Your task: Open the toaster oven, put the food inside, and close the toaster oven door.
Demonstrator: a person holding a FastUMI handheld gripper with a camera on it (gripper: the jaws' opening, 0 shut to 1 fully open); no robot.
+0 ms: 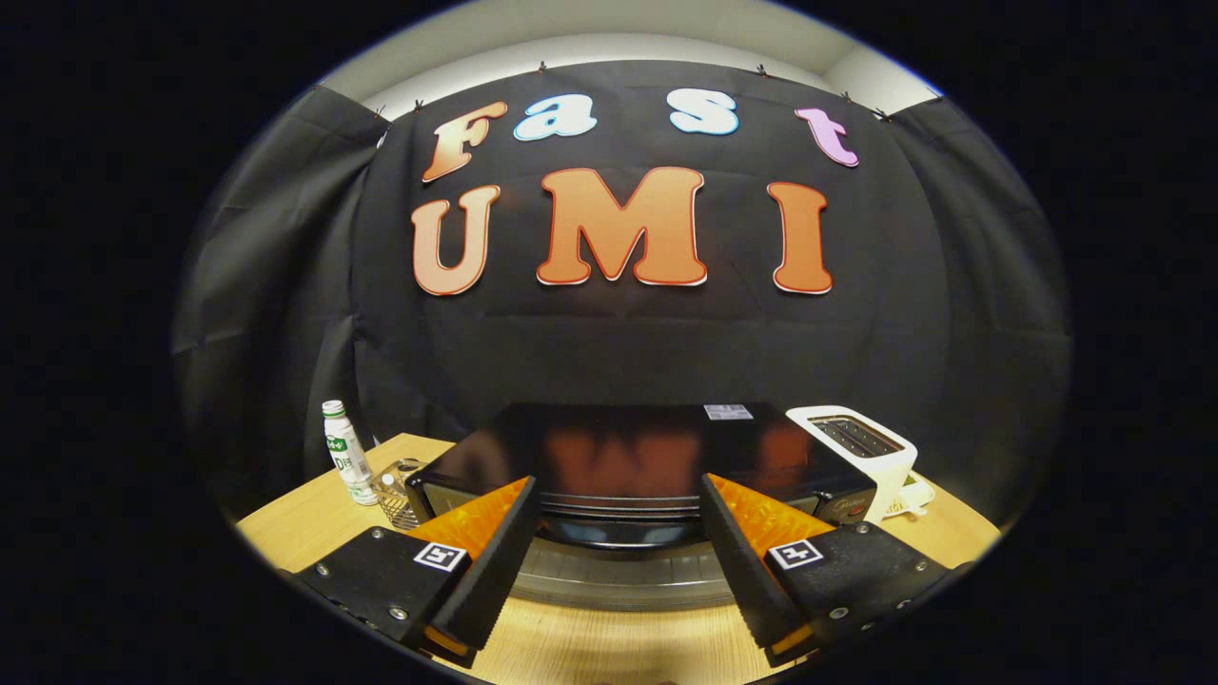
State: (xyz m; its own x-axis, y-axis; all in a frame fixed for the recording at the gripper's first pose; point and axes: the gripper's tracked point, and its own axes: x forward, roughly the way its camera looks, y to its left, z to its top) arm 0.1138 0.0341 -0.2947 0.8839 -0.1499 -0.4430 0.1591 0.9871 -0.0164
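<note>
Facing toaster oven (618, 457), gripper (618, 561) spread wide

Glossy black top on the toaster oven (618, 447), mirror-like. Just ahead of the open gripper (617, 561), a smooth metal-looking front edge. Beneath the toaster oven, pale matt wood surface (304, 533). Right of it, smooth white plastic toaster (861, 452); left, clear plastic bottle (344, 464). Behind, matt black cloth wall (618, 352).
</note>
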